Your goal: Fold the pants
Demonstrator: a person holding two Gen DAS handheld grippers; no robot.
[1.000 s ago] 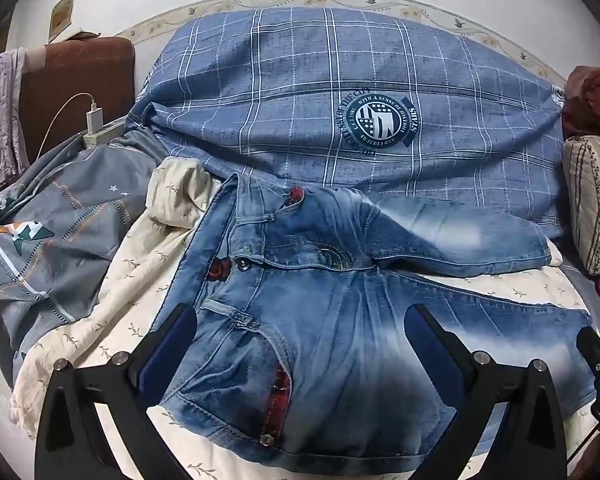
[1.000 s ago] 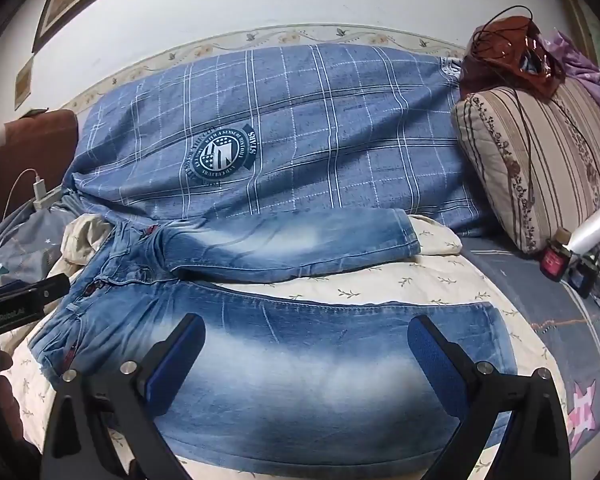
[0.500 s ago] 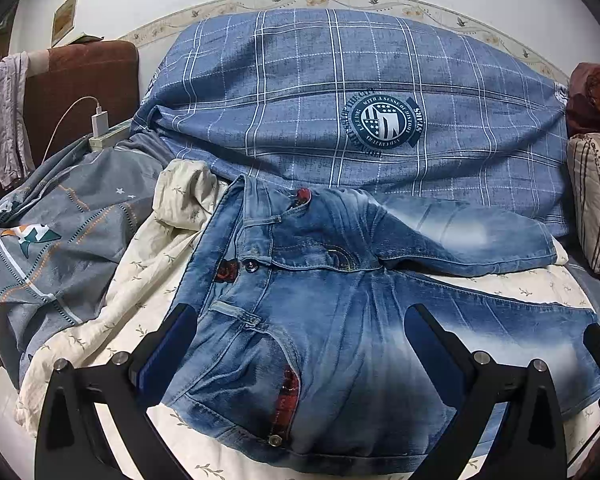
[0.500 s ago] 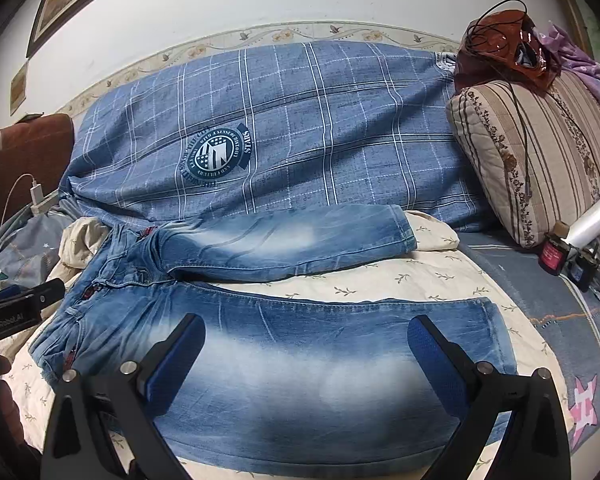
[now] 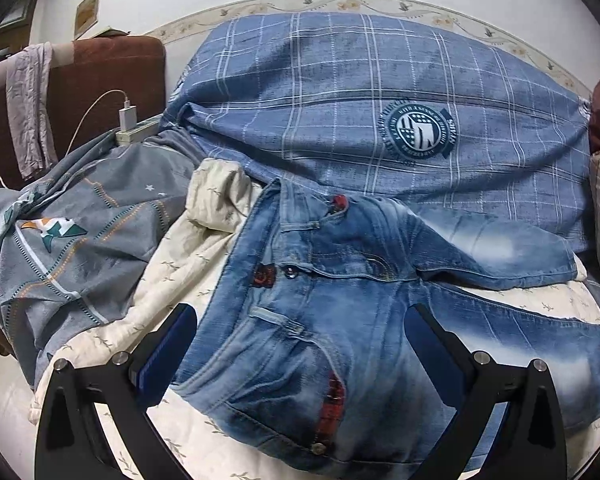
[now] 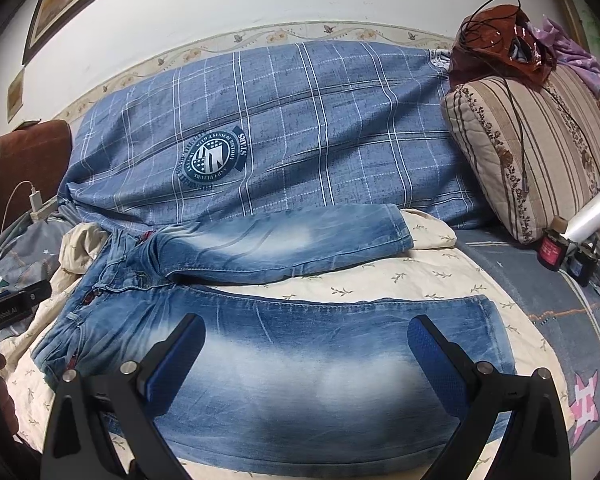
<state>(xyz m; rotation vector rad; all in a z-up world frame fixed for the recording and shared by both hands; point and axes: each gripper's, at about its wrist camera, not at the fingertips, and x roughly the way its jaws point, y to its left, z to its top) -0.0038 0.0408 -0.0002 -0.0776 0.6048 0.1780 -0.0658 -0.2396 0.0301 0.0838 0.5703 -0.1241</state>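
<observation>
Faded blue jeans (image 5: 340, 320) lie spread flat on a cream leaf-print quilt (image 5: 172, 264), waistband to the left, both legs running right with a gap between them. In the right wrist view the jeans (image 6: 300, 360) show the near leg across the foreground and the far leg (image 6: 284, 244) behind it. My left gripper (image 5: 300, 344) hovers open above the waistband and front pocket. My right gripper (image 6: 306, 356) hovers open over the near leg's middle. Neither touches the denim. The left gripper's body (image 6: 8, 308) shows at the left edge.
A blue plaid blanket (image 6: 300, 132) with a round emblem lies behind the jeans. A grey patterned duvet (image 5: 72, 248) and a white charger (image 5: 128, 118) sit left. A striped pillow (image 6: 532, 152), a brown bag (image 6: 496, 44) and small bottles (image 6: 552, 248) sit right.
Both views have drifted slightly: the left view now sits a little further left and back, the jeans appear shifted right. Both grippers stay open and the jeans lie unchanged.
</observation>
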